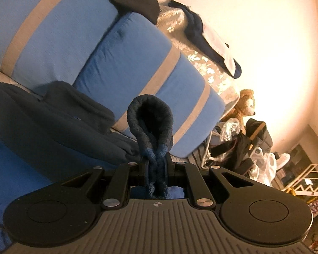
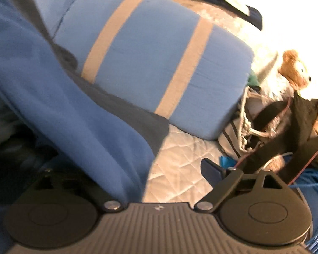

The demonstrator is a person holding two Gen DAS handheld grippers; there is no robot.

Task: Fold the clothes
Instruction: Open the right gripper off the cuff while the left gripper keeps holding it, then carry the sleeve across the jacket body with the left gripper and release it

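In the left wrist view my left gripper (image 1: 156,165) is shut on a fold of dark navy fleece garment (image 1: 150,124), which loops up above the fingers. More of the navy garment (image 1: 59,114) lies bunched to the left on the bed. In the right wrist view my right gripper (image 2: 137,169) is open; its right finger (image 2: 212,170) shows, and the left finger is hidden under a blue cloth (image 2: 59,97) that drapes across the left side. I cannot tell whether the cloth sits between the jaws.
Blue pillows with tan stripes (image 1: 142,72) (image 2: 159,50) lie ahead on the quilted bed (image 2: 184,163). A teddy bear (image 1: 246,103) (image 2: 294,69), dark bags (image 1: 256,139) and blue cable (image 2: 315,190) crowd the right side. A dark garment (image 1: 201,33) lies on a patterned cover behind.
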